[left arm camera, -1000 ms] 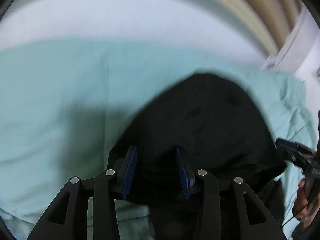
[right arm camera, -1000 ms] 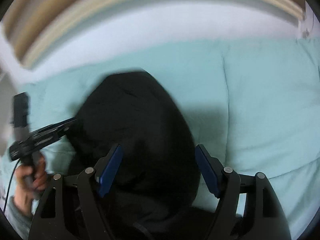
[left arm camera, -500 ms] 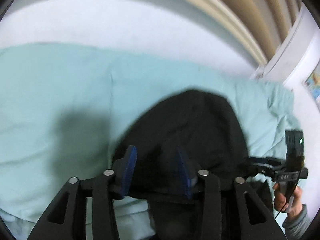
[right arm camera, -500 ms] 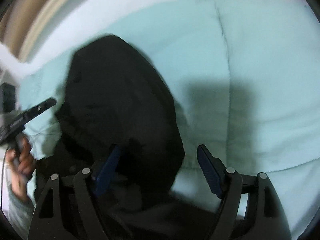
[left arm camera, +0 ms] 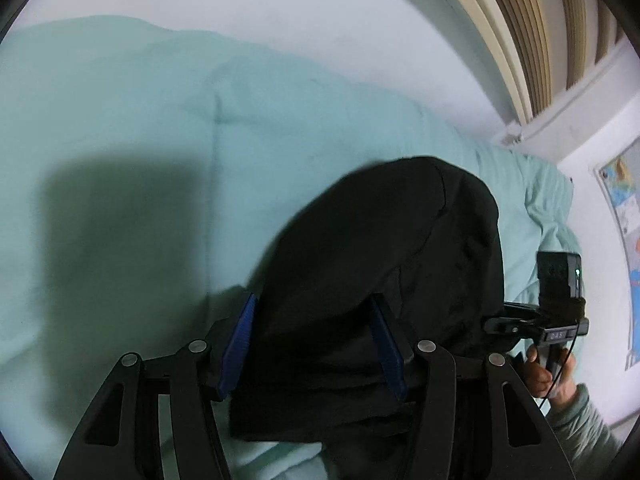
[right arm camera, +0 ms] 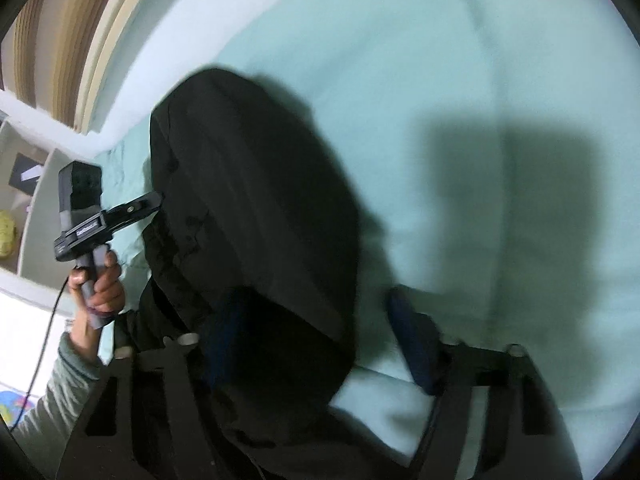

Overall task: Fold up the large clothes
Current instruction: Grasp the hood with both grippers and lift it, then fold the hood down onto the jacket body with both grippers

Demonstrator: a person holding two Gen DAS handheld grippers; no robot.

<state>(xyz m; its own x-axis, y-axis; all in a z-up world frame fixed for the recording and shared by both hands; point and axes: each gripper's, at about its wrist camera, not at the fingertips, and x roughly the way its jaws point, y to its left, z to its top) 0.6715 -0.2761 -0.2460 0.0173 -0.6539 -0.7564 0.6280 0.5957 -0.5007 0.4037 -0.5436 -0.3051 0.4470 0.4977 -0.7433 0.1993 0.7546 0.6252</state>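
A large black garment [left arm camera: 384,264] lies bunched on a mint-green bedcover [left arm camera: 160,128]. My left gripper [left arm camera: 314,342] is open, its blue pads on either side of the black cloth, which lies between them. My right gripper [right arm camera: 324,344] is open wide; its left pad is hidden in the dark cloth [right arm camera: 256,240] and its right pad hangs over the bedcover [right arm camera: 480,80]. Each gripper shows in the other's view: the right one [left arm camera: 532,320] beside the garment's right edge, the left one [right arm camera: 120,212] at its left edge.
A white wall [left arm camera: 280,8] and beige slatted panels [left arm camera: 540,40] run behind the bed. A white shelf unit [right arm camera: 28,208] with a yellow object stands at the left of the right wrist view. A coloured poster [left arm camera: 624,248] hangs on the right wall.
My left gripper has opened wider around the black cloth. The right wrist view has tilted down and rolled left over the garment, which now lies lower on the bedcover.
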